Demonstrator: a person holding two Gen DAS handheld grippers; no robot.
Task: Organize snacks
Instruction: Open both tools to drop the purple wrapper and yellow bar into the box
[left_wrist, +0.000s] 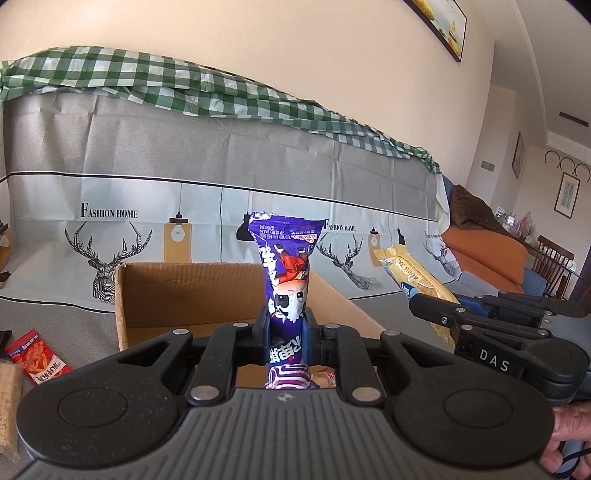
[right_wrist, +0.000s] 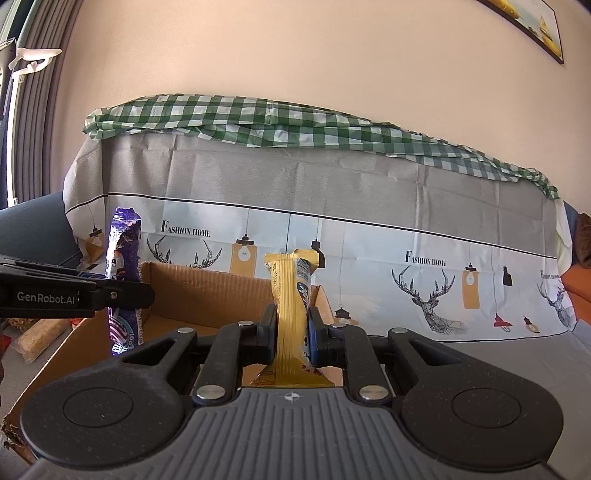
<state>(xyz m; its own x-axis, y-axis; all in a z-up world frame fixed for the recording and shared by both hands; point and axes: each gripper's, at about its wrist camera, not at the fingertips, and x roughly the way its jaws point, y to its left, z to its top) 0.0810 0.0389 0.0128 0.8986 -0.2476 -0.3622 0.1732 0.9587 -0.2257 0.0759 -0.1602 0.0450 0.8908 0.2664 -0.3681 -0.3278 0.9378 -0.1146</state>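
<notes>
My left gripper (left_wrist: 287, 328) is shut on a purple snack packet (left_wrist: 286, 266) and holds it upright above an open cardboard box (left_wrist: 184, 291). My right gripper (right_wrist: 292, 328) is shut on a yellow snack packet (right_wrist: 291, 295), also upright over the box (right_wrist: 207, 291). The yellow packet (left_wrist: 421, 280) and the right gripper (left_wrist: 436, 312) show at the right in the left wrist view. The purple packet (right_wrist: 123, 273) and the left gripper (right_wrist: 147, 293) show at the left in the right wrist view.
A red snack packet (left_wrist: 37, 356) and a beige wafer packet (left_wrist: 7, 406) lie on the grey cloth left of the box. Another beige packet (right_wrist: 37, 339) lies beside the box. A sofa back draped in a deer-print cloth (left_wrist: 221, 192) stands behind.
</notes>
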